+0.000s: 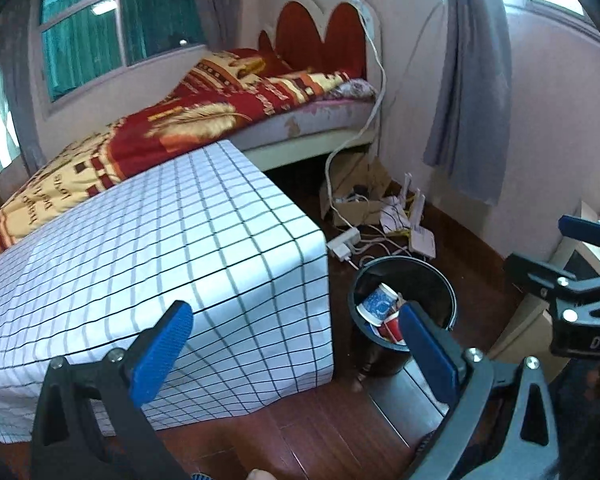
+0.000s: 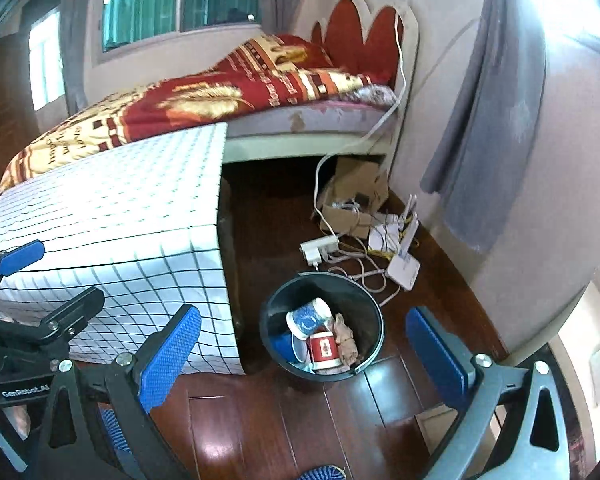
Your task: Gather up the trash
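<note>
Blue-padded and spread wide, the jaws of the left gripper (image 1: 296, 354) hold nothing in the left wrist view, above a dark wooden floor (image 1: 300, 432). One pad stands before a counter (image 1: 148, 240) draped in a white cloth with a dark grid; the other stands in front of a black trash bin (image 1: 440, 280) that sits on the floor just beside the counter's corner. In the bin lie a blue-patterned paper cup (image 1: 376, 304) and a red cup (image 1: 392, 328). Behind the bin, a white power strip (image 1: 344, 242), tangled cables and a white router (image 1: 422, 242) lie by the wall, near a torn cardboard box (image 1: 356, 196). A bed (image 1: 300, 128) with a red and gold blanket stands behind the counter. The right gripper (image 1: 572, 256) shows at the right edge.

From the right wrist view, the right gripper (image 2: 304, 354) also has its jaws wide apart and empty, with the trash bin (image 2: 268, 320) between and beyond them on the floor. The blue cup (image 2: 308, 316) rests on top of the red cup (image 2: 323, 350), with a crumpled brownish wad (image 2: 346, 340) touching them at the right. The left gripper (image 2: 48, 284) shows at the left edge, in front of the checked counter (image 2: 112, 208).
</note>
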`<state>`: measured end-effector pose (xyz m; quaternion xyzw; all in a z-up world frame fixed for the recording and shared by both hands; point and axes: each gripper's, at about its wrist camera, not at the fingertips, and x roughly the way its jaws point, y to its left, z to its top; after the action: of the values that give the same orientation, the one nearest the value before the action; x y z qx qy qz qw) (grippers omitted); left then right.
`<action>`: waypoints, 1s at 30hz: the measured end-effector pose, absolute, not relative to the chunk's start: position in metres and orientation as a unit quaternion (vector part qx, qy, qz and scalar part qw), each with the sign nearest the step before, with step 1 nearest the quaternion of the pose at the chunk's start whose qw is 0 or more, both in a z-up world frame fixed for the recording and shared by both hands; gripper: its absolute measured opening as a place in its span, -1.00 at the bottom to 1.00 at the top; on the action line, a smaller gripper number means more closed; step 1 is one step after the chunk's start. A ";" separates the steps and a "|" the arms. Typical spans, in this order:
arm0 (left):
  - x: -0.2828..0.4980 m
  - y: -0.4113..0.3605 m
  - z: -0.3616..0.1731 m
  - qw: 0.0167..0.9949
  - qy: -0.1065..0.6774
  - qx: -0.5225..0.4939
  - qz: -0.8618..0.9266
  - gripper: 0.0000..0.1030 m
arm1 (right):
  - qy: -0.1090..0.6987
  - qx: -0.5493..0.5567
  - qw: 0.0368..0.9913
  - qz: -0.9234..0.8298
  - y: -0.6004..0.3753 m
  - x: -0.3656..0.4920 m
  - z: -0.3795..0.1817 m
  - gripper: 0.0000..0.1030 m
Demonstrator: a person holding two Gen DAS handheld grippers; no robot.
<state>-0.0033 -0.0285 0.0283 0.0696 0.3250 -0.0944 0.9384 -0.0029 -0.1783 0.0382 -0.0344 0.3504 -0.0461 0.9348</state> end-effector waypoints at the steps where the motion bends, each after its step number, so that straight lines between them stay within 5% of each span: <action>1: -0.005 -0.026 0.029 0.940 0.323 0.067 -0.090 0.99 | 0.345 -0.037 0.937 -0.044 -0.174 -0.007 0.042 1.00; 30: -0.026 -0.016 0.042 0.948 0.299 0.056 -0.088 0.99 | 0.321 -0.028 0.946 -0.045 -0.168 -0.031 0.063 1.00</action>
<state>-0.0255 -0.0163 0.0416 0.0560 0.2992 -0.0882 0.9485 -0.0314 -0.1679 0.0634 -0.0284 0.3206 -0.0454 0.9457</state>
